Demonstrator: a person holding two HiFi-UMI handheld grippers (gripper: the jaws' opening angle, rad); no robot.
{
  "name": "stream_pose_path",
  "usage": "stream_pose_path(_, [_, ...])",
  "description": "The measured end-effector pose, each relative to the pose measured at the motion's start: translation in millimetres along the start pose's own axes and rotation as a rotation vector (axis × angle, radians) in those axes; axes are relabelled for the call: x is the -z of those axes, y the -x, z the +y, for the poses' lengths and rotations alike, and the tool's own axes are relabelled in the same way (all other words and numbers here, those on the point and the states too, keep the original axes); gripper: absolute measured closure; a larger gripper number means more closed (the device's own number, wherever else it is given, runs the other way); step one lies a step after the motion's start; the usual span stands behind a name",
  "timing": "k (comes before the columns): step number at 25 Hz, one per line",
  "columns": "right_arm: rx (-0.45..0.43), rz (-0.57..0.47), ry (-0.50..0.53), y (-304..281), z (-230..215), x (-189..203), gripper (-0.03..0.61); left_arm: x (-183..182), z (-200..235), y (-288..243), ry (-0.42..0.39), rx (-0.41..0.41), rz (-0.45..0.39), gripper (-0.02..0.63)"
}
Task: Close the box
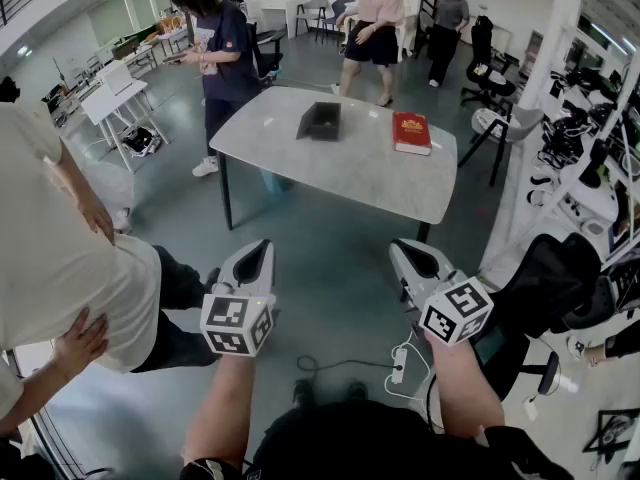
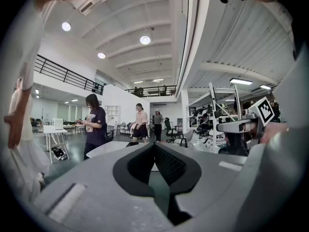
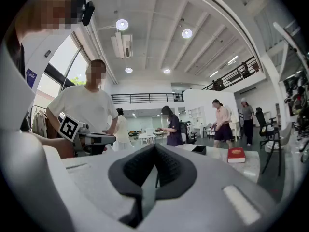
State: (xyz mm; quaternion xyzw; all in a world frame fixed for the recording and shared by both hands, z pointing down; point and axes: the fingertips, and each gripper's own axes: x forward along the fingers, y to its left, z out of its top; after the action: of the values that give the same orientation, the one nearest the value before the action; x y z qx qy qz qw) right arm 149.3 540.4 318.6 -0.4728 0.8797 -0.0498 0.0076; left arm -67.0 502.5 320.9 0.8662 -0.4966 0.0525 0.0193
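Standing well back from the desk (image 1: 300, 158), with both forearms stretched low over the grey floor (image 1: 330, 268). Holding the left hand-held gripper (image 1: 262, 249) completely closed, with the jaw tips pressed one against the other and nothing caught between the pads (image 2: 170, 164). Holding the right hand-held gripper (image 1: 401, 252) in the same way, with jaws fully together, empty, aimed toward the desk. Touching nothing with either one. Seeing the box (image 1: 321, 121) far ahead, on the far half of the desk near its middle, dark grey, open at the top, with the dark inside exposed; not possible to tell from here how the lid lies. Noticing a red flat item (image 1: 412, 133) to the right of the box, on the same desk, apart from it and near the right edge. Finding a white power strip (image 1: 399, 364) with its cable on the floor, just below the right hand-held gripper in the head view. Sharing the room with several people: a person in a white shirt (image 1: 60, 258) close at the left, a person in a dark top (image 1: 222, 48) beside the far left corner of the desk, and two more people (image 1: 375, 13) standing behind the desk.
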Motion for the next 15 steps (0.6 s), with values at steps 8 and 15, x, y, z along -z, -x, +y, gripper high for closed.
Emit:
stream_pose_path(8, [-0.021, -0.008, 0.004, 28, -16, -5, 0.578, -6, -30, -2, 0.004, -0.013, 0.000, 0.604])
stream_pose_path(15, [-0.035, -0.009, -0.007, 60, -36, -4, 0.578, -10, -65, -3, 0.007, -0.031, 0.001, 0.604])
